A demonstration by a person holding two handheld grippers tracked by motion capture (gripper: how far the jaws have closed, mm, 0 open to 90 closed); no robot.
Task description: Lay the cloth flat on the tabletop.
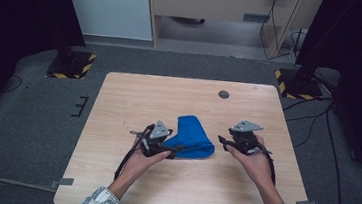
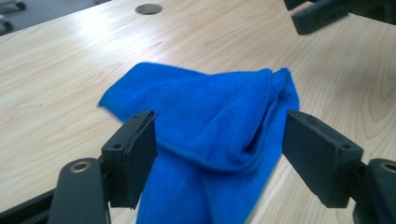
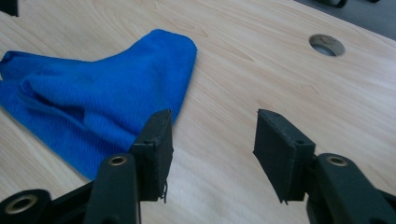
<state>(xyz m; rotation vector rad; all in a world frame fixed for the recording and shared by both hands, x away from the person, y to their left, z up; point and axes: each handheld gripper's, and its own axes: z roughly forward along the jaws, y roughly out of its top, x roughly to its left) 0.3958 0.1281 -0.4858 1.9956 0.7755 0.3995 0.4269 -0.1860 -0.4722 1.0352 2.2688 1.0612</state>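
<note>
A crumpled blue cloth (image 1: 192,135) lies on the wooden table (image 1: 170,91), a little in front of its middle. My left gripper (image 1: 177,149) is at the cloth's near left edge. In the left gripper view the jaws (image 2: 219,120) stand open on either side of the cloth (image 2: 210,121), which rests loose on the wood between them. My right gripper (image 1: 223,141) hovers just right of the cloth, apart from it. Its jaws (image 3: 215,119) are open over bare wood, with the cloth (image 3: 102,88) off to their left.
A round cable hole (image 1: 224,94) sits near the table's far edge, right of centre. Two stand bases with yellow-black stripes (image 1: 72,64) (image 1: 296,83) rest on the grey floor beyond the far corners. Cables trail across the floor at the right.
</note>
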